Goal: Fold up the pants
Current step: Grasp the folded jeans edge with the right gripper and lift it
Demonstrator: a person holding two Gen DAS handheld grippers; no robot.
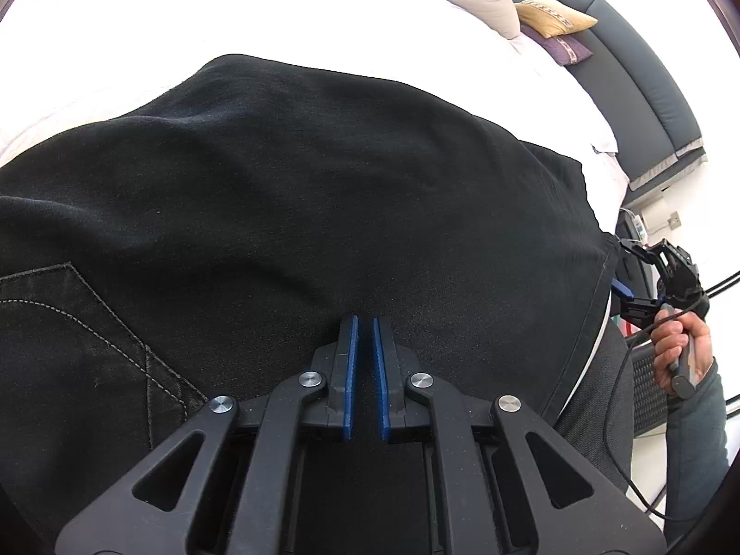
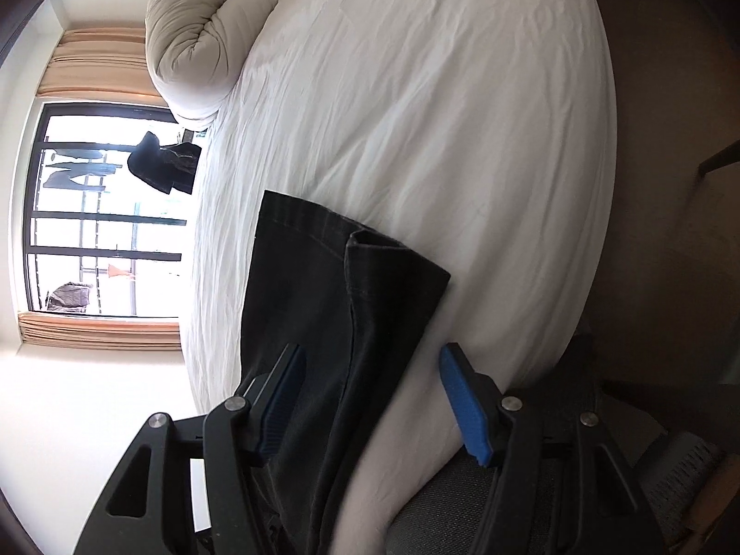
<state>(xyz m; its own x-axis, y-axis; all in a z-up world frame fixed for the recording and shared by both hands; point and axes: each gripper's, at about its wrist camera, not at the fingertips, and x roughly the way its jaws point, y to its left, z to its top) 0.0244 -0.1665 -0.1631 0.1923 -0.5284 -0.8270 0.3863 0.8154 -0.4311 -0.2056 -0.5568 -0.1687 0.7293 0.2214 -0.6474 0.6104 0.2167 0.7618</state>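
Observation:
Black pants [image 1: 296,194] lie spread on the white bed [image 1: 323,23], with a stitched back pocket [image 1: 69,323] at the left. My left gripper [image 1: 365,319] is shut, its blue tips pinching the black cloth at the middle. In the right wrist view the leg ends [image 2: 342,286] lie on the sheet [image 2: 439,115], hems pointing away. My right gripper [image 2: 370,351] stands open low over the leg. Its left finger is over the cloth and its right finger over the sheet, and neither pad presses on anything. From the left wrist view the right gripper [image 1: 647,286] is at the pants' right edge, held by a hand [image 1: 680,351].
A rolled beige duvet [image 2: 194,46] lies at the head of the bed, with a yellow cushion [image 1: 555,18] and a dark headboard [image 1: 638,92] beyond. A large window [image 2: 101,212] is on the far side. A grey mesh chair [image 2: 508,499] stands by the near bed edge.

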